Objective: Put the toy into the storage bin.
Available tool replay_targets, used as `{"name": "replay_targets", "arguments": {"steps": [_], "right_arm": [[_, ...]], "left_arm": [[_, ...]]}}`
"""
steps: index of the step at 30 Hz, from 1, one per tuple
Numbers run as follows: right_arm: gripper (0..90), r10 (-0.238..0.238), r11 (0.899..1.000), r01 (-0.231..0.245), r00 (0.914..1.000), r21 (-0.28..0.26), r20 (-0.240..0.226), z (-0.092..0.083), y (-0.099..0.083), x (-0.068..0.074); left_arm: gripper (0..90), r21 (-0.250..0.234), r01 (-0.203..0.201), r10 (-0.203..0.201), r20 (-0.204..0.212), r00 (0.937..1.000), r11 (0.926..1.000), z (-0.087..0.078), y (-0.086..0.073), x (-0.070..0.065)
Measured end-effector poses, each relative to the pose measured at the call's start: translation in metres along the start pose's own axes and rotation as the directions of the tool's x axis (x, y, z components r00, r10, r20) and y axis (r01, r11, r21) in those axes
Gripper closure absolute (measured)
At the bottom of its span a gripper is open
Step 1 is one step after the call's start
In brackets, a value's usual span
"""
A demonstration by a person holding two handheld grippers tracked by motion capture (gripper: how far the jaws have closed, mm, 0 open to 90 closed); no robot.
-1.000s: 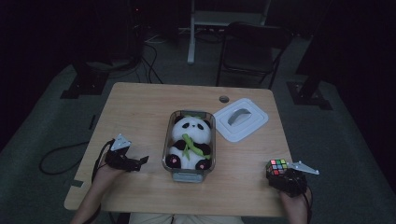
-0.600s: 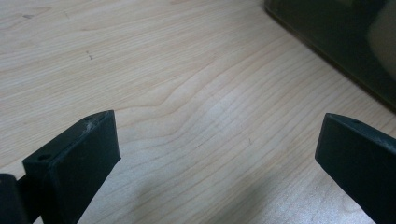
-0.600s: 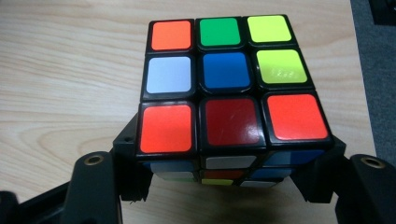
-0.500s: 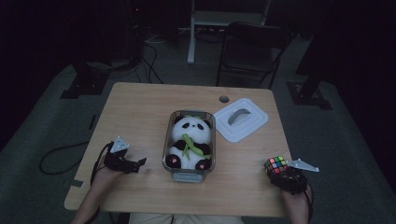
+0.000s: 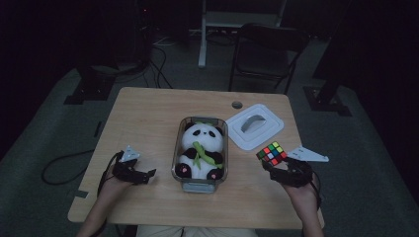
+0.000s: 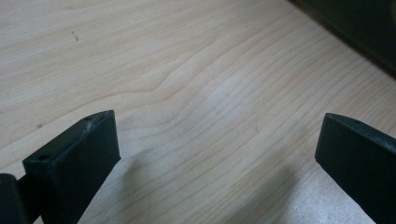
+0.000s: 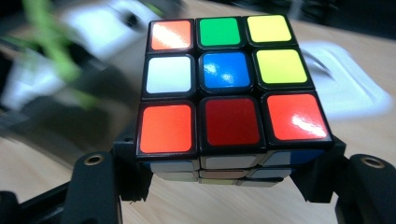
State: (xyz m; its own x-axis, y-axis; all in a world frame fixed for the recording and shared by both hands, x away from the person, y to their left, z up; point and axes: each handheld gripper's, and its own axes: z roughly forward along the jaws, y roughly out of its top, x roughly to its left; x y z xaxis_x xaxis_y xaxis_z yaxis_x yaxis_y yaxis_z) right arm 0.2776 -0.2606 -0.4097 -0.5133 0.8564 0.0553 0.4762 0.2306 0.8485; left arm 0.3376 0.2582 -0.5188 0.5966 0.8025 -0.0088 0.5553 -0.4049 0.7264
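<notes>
1. Multicoloured puzzle cube (image 5: 271, 153) sits clamped between the right gripper's (image 5: 272, 165) jaws — lifted clear of the table (image 5: 148, 118), right of the panda's container (image 5: 199, 183).
2. Left gripper (image 5: 148, 174) — jaws wide apart, holding nothing, over bare wood.

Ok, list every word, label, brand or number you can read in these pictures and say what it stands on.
No readable text in any view.
Puzzle cube in the right hand-held gripper: plain coloured stickers, no logo or writing.
White lid: no print that can be made out.
Clear container with the panda plush: no label showing.
Table under the open left hand-held gripper: bare wood grain, no marks that read as letters.
</notes>
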Motion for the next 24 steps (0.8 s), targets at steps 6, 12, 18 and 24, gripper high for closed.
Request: {"name": "replay_targets", "arguments": {"steps": [6, 12, 18, 24], "right_arm": [[33.8, -0.103, 0.995, 0.100, 0.9859, -0.025, -0.132, 0.018, 0.032, 0.032], [33.7, -0.189, 0.982, 0.186, 0.9476, -0.035, -0.258, 0.039, 0.054, 0.064], [33.7, -0.250, 0.966, 0.254, 0.8942, -0.038, -0.372, 0.058, 0.064, 0.096], [33.7, -0.274, 0.952, 0.307, 0.8565, 0.006, -0.438, 0.083, 0.061, 0.119]], "left_arm": [[0.5, 0.018, -0.014, 0.014, 0.004, 0.9999, 0.9997, 0.003, -0.002, -0.001], [0.5, 0.044, -0.007, 0.007, 0.008, 0.9999, 0.9990, 0.005, -0.001, -0.001], [0.6, 0.057, -0.010, 0.010, 0.002, 1.0000, 0.9983, 0.006, -0.001, -0.001], [0.6, 0.066, -0.024, 0.025, -0.007, 0.9997, 0.9976, 0.006, -0.001, -0.003]]}}
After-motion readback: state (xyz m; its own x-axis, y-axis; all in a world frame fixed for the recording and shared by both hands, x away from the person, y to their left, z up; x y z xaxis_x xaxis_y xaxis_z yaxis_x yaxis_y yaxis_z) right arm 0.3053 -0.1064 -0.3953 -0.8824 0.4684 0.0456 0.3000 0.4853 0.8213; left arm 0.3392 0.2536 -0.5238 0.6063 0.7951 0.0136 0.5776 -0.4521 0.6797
